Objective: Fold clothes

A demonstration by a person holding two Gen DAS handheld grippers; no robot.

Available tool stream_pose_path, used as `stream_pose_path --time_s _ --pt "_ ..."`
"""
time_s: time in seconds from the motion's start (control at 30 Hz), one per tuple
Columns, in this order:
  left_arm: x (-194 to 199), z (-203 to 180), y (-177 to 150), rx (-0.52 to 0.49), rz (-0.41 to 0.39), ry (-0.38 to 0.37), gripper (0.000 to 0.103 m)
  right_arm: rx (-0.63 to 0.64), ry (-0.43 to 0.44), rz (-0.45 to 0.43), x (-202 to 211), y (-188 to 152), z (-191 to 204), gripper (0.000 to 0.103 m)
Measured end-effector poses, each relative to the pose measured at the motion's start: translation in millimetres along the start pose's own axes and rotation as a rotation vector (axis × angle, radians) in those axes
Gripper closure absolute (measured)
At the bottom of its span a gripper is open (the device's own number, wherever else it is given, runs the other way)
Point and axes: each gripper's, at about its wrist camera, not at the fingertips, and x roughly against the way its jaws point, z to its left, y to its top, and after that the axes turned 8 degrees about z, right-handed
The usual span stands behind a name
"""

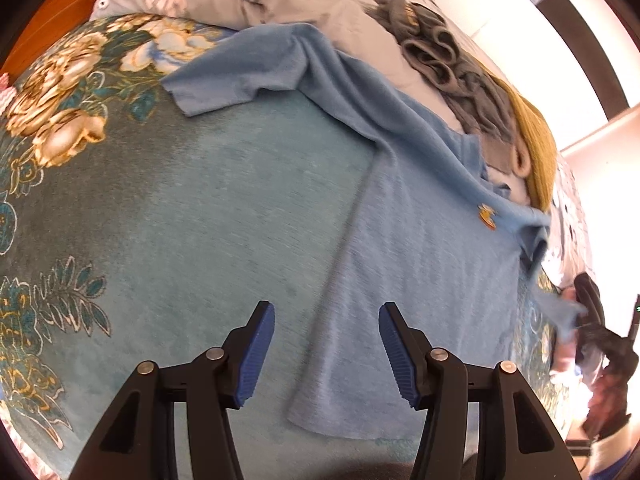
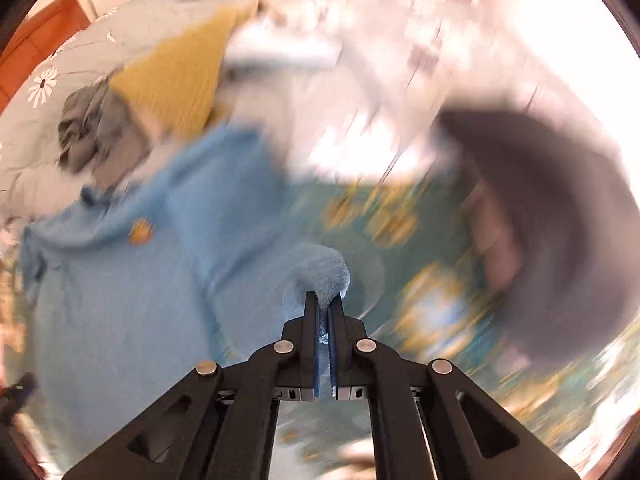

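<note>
The blue shirt [image 1: 420, 208] lay spread on the teal flowered blanket [image 1: 224, 208] on the bed. The left hand-held gripper [image 1: 327, 354] hung spread wide above its hem. The right hand-held gripper [image 2: 324, 308] was pinching a fold of the shirt, its surroundings blurred.

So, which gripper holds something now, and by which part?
The right gripper is shut on the blue shirt, pinching a sleeve end. The left gripper is open and empty.
</note>
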Motion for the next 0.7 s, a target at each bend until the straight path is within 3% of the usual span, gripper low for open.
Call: stream_pose_path --time_s 0.1,0.33,0.43,0.6,0.7 --pt "-2.5 11.1 8.0 0.025 -0.007 0.007 0.045 0.020 -0.133 -0.091 38.4 35.4 -38.1 0.100" --pt "-16.8 32.8 24.3 0.074 0.000 0.027 0.044 -0.055 -0.321 -0.086 31.0 70.1 -81.9 0.100" --pt "-23.4 36.5 31.7 0.079 0.006 0.034 0.044 -0.084 -0.310 -0.050 13.4 81.7 -97.4 0.099" --pt "-28.3 27.9 54.4 0.035 -0.008 0.037 0.044 -0.025 -0.308 -0.027 6.4 86.3 -87.7 0.098" --pt "-27.8 12.4 73.9 -0.043 -0.023 0.039 0.044 0.010 -0.298 -0.034 13.8 85.1 -81.1 0.074"
